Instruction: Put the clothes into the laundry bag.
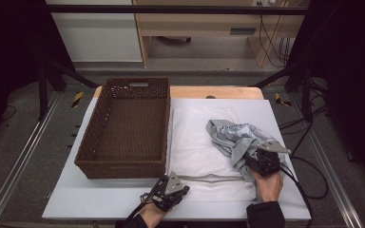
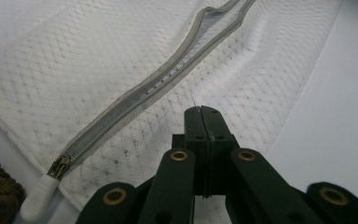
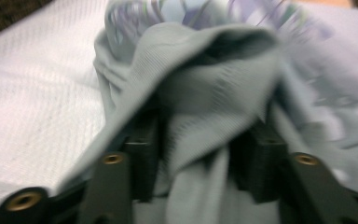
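Near the front edge of the surface (image 1: pixel 76 199), a white mesh laundry bag (image 1: pixel 199 142) lay flat with its grey zipper (image 1: pixel 214 179) facing the person, and the left gripper (image 1: pixel 171 189) had its jaws pressed fully together at the bag's near hem, seemingly pinching a bit of the mesh just beside the zipper line (image 2: pixel 154 86) (probably to pin the bag down so its mouth could be worked open); whether fabric was truly caught between the tips could not be told. To the right, a crumpled grey garment (image 1: pixel 235 137) rested on top of the bag, well apart from the empty brown wicker basket (image 1: pixel 128 128) at the left. The right gripper (image 1: pixel 262 161) sat at the garment's near end with its jaws roughly half open, a fold of the grey cloth (image 3: pixel 205 93) draped between and over them. The pads did not visibly clamp it, so the cloth seemed to lie loose inside the jaws rather than gripped, likely placed there for feeding toward the zipper opening.
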`<state>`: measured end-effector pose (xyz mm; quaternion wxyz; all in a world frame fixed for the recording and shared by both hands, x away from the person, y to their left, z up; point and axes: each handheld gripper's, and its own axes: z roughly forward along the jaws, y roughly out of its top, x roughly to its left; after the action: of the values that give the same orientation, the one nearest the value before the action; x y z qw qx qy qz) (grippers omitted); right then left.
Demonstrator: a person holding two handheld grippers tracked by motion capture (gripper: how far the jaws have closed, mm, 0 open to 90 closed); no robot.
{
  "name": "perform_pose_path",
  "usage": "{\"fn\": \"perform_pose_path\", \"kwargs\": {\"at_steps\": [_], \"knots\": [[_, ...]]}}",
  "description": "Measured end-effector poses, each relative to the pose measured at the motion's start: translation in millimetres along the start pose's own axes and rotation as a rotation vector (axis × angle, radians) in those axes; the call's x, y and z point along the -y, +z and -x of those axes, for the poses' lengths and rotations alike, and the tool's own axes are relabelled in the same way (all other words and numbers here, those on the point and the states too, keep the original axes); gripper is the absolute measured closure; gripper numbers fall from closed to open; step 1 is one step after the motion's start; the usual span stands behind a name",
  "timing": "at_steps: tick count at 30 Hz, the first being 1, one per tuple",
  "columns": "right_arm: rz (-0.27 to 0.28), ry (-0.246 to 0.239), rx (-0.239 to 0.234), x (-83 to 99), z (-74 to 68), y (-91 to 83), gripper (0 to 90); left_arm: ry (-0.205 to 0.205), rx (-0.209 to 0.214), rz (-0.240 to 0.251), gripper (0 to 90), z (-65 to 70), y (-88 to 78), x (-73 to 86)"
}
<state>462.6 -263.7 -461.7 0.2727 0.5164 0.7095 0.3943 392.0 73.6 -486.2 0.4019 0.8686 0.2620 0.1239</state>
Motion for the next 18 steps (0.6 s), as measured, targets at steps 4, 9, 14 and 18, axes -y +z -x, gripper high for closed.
{"fn": "perform_pose_path", "kwargs": {"at_steps": [4, 9, 14, 18], "knots": [[0.065, 0.025, 0.035, -11.5, 4.3, -28.4, 37.4, -0.001, -0.001, -0.001, 89.4, 0.1, 0.0, -0.1], [0.17, -0.018, 0.015, -27.2, -4.9, -59.7, 35.1, -0.002, -0.003, -0.001, 89.4, 0.4, -0.2, -0.2], [0.183, -0.111, -0.178, -37.1, -42.7, -63.0, 45.6, -0.001, -0.003, -0.003, 89.4, 0.3, -0.3, -0.2], [0.077, -0.124, -0.311, -28.1, -71.7, -32.7, 51.1, 0.001, -0.006, -0.003, 89.3, 0.8, -0.2, -0.1]]}}
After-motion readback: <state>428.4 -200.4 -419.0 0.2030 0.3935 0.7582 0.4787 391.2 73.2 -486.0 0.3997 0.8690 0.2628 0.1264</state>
